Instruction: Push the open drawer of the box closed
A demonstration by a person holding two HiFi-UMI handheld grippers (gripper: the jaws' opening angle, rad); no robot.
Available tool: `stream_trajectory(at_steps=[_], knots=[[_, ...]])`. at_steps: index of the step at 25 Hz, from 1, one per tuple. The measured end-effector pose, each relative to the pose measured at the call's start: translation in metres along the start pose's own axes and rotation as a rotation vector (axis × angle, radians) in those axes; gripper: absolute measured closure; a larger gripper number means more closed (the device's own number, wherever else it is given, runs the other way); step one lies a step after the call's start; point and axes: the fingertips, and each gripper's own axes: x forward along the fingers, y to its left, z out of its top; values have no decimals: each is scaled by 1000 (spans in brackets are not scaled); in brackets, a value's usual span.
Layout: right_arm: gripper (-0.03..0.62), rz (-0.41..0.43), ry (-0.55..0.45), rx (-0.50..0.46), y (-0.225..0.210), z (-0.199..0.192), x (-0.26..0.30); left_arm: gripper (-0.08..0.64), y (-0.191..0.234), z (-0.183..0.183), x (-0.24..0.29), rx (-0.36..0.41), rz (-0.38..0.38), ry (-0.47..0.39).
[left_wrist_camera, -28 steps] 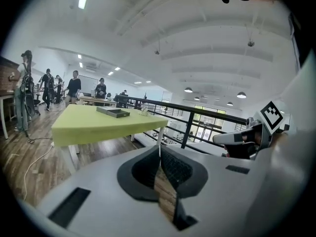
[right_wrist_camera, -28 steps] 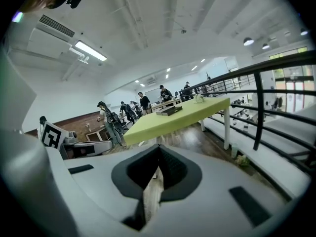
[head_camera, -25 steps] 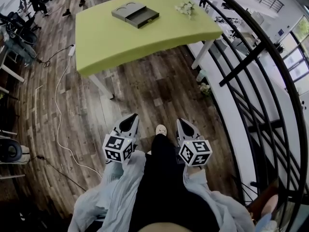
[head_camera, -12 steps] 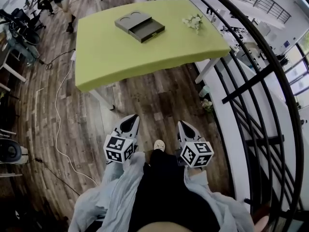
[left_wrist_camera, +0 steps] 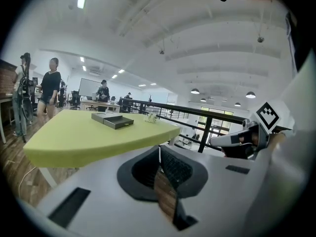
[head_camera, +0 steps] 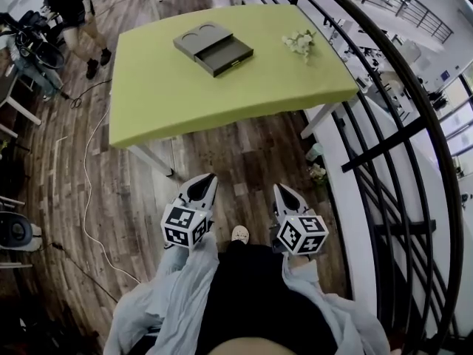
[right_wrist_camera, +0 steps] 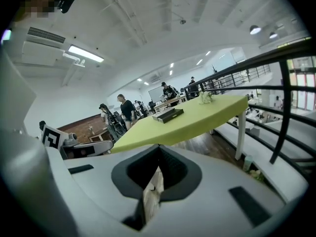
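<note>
A grey box [head_camera: 203,38] lies on the far part of a green table [head_camera: 170,95], and its open drawer [head_camera: 226,55] sticks out toward the right front. The box also shows small and distant in the left gripper view [left_wrist_camera: 112,120] and the right gripper view [right_wrist_camera: 168,114]. My left gripper [head_camera: 208,177] and right gripper [head_camera: 279,188] are held low in front of my body over the wooden floor, well short of the table. Both are shut with their jaw tips together and hold nothing.
A small bunch of white flowers [head_camera: 299,43] lies on the table's right side. A black curved railing [head_camera: 399,117] runs along the right. A white cable [head_camera: 89,198] trails over the floor at the left. A person [head_camera: 70,6] stands beyond the table's far left corner.
The table and box have come lower and nearer in the head view as I move toward them. Both grippers keep their pose, shut. The person at the far left has shifted.
</note>
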Motion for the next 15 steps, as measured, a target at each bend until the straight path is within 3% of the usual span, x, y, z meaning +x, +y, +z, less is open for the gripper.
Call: stream_trajectory(at_steps=[15], knots=[[584,51,61,34,-16,-10,21,535,4,-15,15,-37,79,24]])
